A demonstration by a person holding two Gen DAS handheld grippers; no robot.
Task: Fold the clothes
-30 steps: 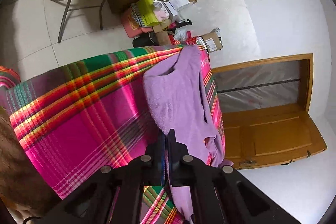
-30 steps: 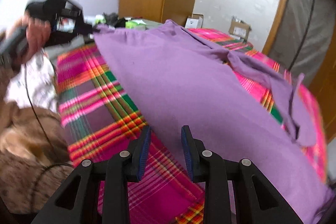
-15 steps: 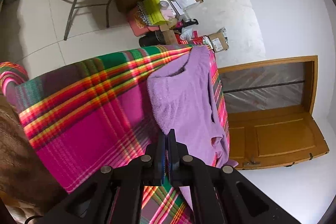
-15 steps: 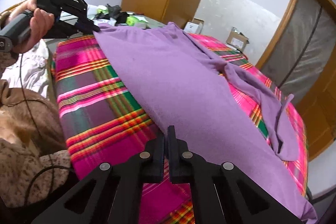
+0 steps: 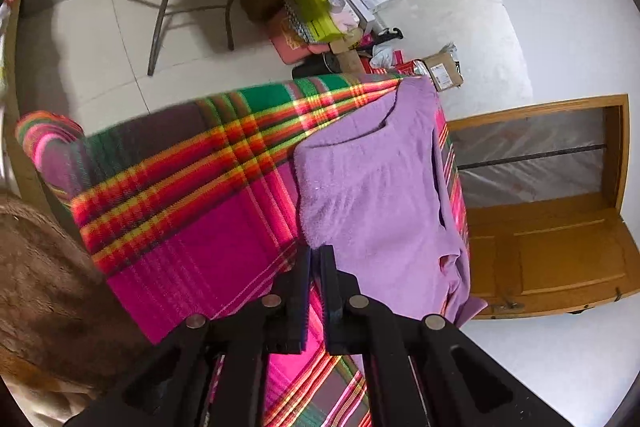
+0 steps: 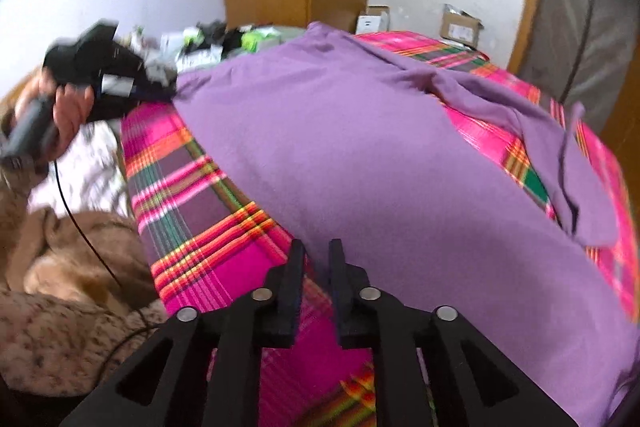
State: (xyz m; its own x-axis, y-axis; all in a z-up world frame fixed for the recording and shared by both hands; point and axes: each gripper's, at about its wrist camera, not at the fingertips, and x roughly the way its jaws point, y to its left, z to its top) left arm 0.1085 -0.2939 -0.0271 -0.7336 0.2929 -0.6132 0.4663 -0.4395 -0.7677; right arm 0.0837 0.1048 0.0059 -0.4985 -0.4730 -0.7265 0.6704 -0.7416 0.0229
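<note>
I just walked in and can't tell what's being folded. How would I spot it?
Look for the bed under the bright pink, green and orange plaid blanket. Spread across it lies the purple garment, a soft plain top with one sleeve trailing toward the door side. It is the only single-colour cloth there, among checks and a brown fleece.

Your left gripper [image 5: 316, 253] and right gripper [image 6: 316, 247]: matte black angular fingers, silver round screws, thin black cable.
</note>
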